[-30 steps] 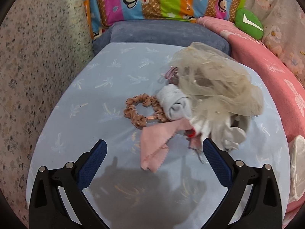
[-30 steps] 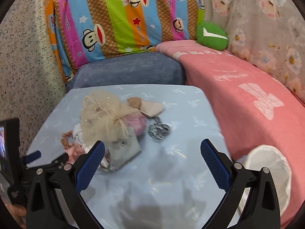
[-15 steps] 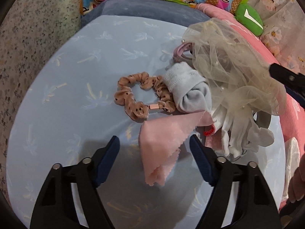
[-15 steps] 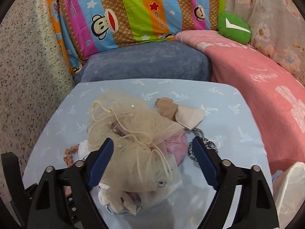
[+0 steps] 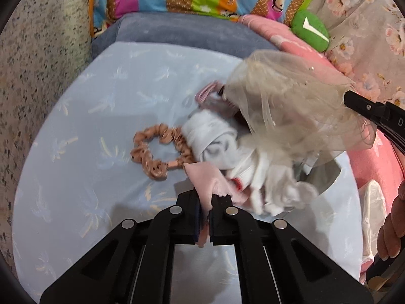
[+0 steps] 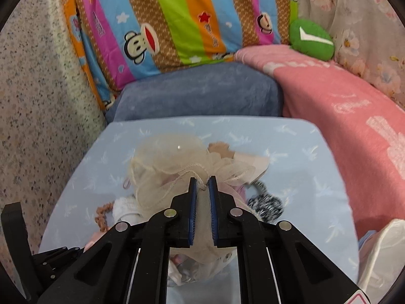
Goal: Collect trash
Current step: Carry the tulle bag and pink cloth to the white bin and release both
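As the left gripper [image 5: 207,204] had just been closing, its jaws stood clamped on the near end of a pink cloth [image 5: 205,180], which ran lengthwise from between the blue pads up and away toward the pile, its free end folded over beside a rolled white sock [image 5: 208,136]. That sock lay with its long axis slanting from upper left to lower right in the left wrist view, its ribbed cuff toward the upper left. Just left of it, touching it, a brown scrunchie [image 5: 157,154] lay flat on the pale blue worktop [image 5: 101,101]. A small pink ring-shaped item [image 5: 206,92] showed at the far edge of the pile; what it was could not be told.

The right gripper [image 6: 202,181], its jaws likewise just closed in, pinched the gathered neck of a cream mesh bag [image 6: 167,159] with its drawstring between the pads. The bag's puffed body spread away from the gripper toward the far left, and in the left wrist view it billowed over the pile. A black-and-white scrunchie [image 6: 265,204] lay to the right of the bag, and a beige folded piece [image 6: 253,163] lay beyond it.

Behind the worktop sat a blue cushion [image 6: 197,93], a striped monkey-print pillow [image 6: 177,20], a pink blanket [image 6: 341,111] and a green plush [image 6: 310,39]. A person's hand [image 5: 392,228] showed at the right edge of the left wrist view.
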Available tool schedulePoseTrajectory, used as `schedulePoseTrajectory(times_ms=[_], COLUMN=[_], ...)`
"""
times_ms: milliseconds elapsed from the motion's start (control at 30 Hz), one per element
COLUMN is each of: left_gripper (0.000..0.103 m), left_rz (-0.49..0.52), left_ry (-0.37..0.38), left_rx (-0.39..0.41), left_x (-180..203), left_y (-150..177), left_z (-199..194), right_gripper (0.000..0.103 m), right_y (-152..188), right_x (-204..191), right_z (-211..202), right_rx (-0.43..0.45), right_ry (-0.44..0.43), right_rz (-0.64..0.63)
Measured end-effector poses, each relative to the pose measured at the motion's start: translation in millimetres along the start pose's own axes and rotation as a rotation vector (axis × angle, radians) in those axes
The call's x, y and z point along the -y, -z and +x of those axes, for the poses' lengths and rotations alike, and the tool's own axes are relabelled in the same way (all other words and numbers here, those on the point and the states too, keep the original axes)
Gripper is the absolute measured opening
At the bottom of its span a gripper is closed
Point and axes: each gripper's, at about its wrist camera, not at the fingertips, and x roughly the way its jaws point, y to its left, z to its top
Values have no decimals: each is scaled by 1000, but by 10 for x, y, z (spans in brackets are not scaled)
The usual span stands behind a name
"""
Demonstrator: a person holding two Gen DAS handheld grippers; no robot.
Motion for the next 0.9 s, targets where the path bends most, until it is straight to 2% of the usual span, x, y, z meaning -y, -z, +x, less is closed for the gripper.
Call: schedulePoseTrajectory(times_ms=[200, 400, 633, 900], left_gripper=[4, 4, 4, 4], left_rz=[59, 138, 239, 362], left_ry=[33, 83, 160, 250], left_rx=[88, 143, 173, 163], left_x=[318, 751, 1348, 2083], left_y=[-136, -168, -42, 175], left_z=[-357, -597, -768, -839], right_gripper=[8, 8, 8, 8], right_y=[-201, -189, 15, 346], right_x=[270, 649, 1232, 1966], right_z=[-605, -1122, -1638, -2050], right_rx=[108, 171, 214, 220], right_ry=[26, 67, 130, 192], right_rz=[33, 68, 127, 219])
